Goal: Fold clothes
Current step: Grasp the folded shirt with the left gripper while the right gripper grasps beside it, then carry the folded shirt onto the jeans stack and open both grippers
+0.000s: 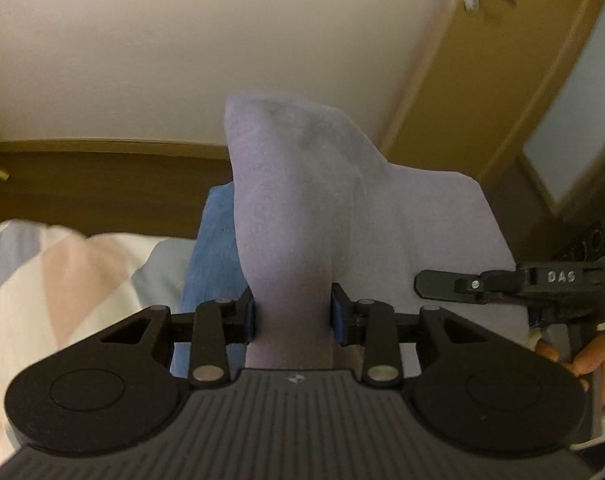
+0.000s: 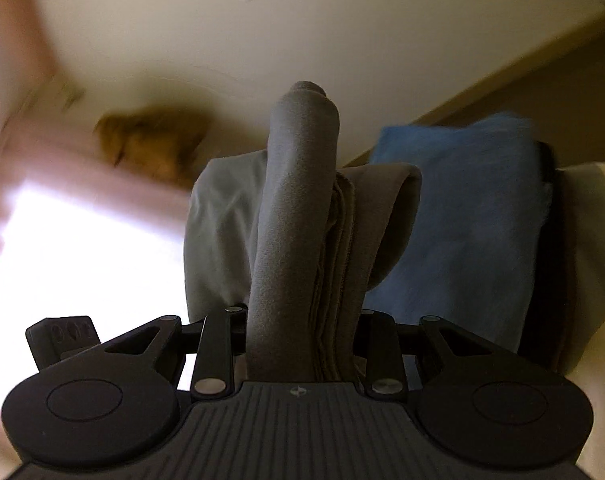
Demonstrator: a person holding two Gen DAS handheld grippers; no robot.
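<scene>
Lifted clear of a patterned bedspread (image 1: 62,264) and a blue cloth (image 2: 462,216), a grey garment (image 1: 302,208), pinched at bunched edges by left gripper (image 1: 293,312) and right gripper (image 2: 302,328) alike.

Through my left wrist feed I see a cream wall (image 1: 162,40), a brown wooden door frame (image 1: 454,80) with a pale glass panel (image 1: 582,120) beside it, and bedding (image 1: 62,272) in pink, cream and pale blue patches at lower left. My right wrist feed shows a glaring bright window (image 2: 82,260), framed by blurred pink curtain (image 2: 18,60).
</scene>
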